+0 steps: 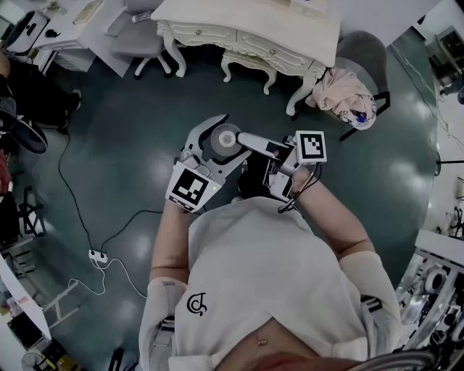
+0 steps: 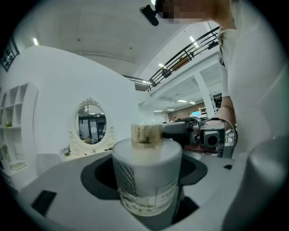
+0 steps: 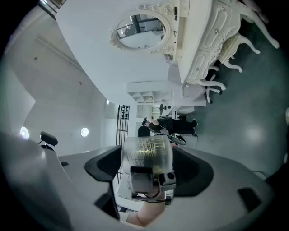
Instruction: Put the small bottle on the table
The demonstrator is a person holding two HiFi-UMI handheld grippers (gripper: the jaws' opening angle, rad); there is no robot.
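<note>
The small bottle (image 1: pixel 228 136) is white and frosted with a pale cap, and I hold it in front of my chest, over the dark floor. My left gripper (image 1: pixel 222 145) is shut on its body. In the left gripper view the bottle (image 2: pixel 146 176) stands upright and fills the gap between the dark pads. My right gripper (image 1: pixel 252 149) faces it from the right with its jaws spread wide. In the right gripper view the bottle (image 3: pixel 146 158) sits between those jaws, and I see no pad pressing it. The white ornate table (image 1: pixel 246 22) stands ahead of me.
A chair draped with pink cloth (image 1: pixel 344 90) stands right of the table, a grey chair (image 1: pixel 138 40) left of it. A power strip with cables (image 1: pixel 96 256) lies on the floor at my left. An oval mirror (image 3: pixel 140 30) rests on the table. A seated person in black (image 1: pixel 29 94) is far left.
</note>
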